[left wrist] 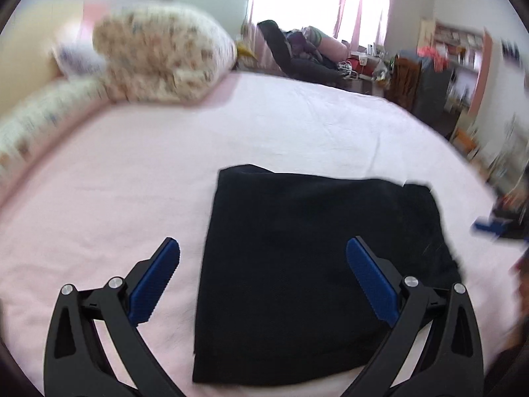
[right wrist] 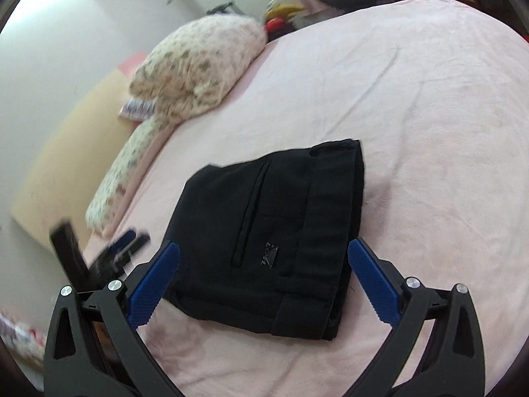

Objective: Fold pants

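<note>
One pair of black pants point(right wrist: 274, 231) lies on the pink bed point(right wrist: 429, 115), already reduced to a compact, roughly rectangular bundle with several layers stacked. In the right wrist view we see the waistband along its 3 o'clock edge, a welt pocket and a small logo tag facing up. We judge the folding to be essentially complete: no leg trails loose in either view, and the edges sit fairly square. What may remain, in our opinion, is only a light smoothing or a withdrawal of the tools.

Two hand-held grippers are present. We find the left hand-held gripper point(left wrist: 263, 278) with its jaws spread wide and nothing between them, hovering above the bundle's near edge; whether it touches the cloth we cannot tell. We find the right hand-held gripper point(right wrist: 263, 278) likewise spread wide and empty, poised over the bundle. The left tool also appears, blurred, at 9 o'clock of the pants in the right wrist view.

Count of other items: one floral quilt bundle point(right wrist: 198, 66) at 11 o'clock of the pants, near the headboard end, well apart. Beyond the bed we note blurred clutter, not countable.
</note>
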`<state>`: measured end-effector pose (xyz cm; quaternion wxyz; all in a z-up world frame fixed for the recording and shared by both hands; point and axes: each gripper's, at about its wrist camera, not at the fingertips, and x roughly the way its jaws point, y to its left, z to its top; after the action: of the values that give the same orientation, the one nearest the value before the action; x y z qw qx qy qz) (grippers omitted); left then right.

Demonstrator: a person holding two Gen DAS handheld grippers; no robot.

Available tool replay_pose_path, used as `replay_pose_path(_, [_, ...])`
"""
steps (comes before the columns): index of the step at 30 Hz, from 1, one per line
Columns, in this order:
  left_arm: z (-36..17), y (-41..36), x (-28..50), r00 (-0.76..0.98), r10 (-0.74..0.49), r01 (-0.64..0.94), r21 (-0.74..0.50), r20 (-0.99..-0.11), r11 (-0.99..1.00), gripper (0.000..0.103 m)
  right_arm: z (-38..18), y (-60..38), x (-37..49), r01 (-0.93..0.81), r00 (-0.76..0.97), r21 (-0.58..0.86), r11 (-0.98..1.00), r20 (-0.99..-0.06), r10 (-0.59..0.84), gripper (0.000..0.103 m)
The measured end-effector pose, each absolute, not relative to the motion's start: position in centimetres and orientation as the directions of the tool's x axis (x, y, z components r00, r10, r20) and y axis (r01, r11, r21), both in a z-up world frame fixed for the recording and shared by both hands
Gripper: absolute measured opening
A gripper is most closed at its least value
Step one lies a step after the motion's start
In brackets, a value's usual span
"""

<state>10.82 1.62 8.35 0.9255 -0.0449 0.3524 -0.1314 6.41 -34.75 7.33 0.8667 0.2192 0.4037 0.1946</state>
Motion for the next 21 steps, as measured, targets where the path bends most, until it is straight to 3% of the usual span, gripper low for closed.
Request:
replay_pose_path(2, [7.9,3.3,12.4,0.675,-0.311,0.201,-0.238,-0.669,0.95,0.101,6.0,-35.0,7.1,-0.183,0.554,0.571,0.8,-0.613,0.564,0.102])
replay_pose_path(9, [5.1,8.4,17.0,0.507,-0.48,0.124,-0.49,-0.716,0.863,0.101,0.3,-37.3,11.3,0.001,0.389,0.695,0.719,-0.663,0.64,0.102])
replay_pose_path(21, [1.6,5.8,20.9,0.34,-0.524,0.198,-0.486,-0.781,0.851,0.101,-1.4,-34.3,13.2,-0.111,0.226,0.727,0.677,-0.645,0.73,0.102])
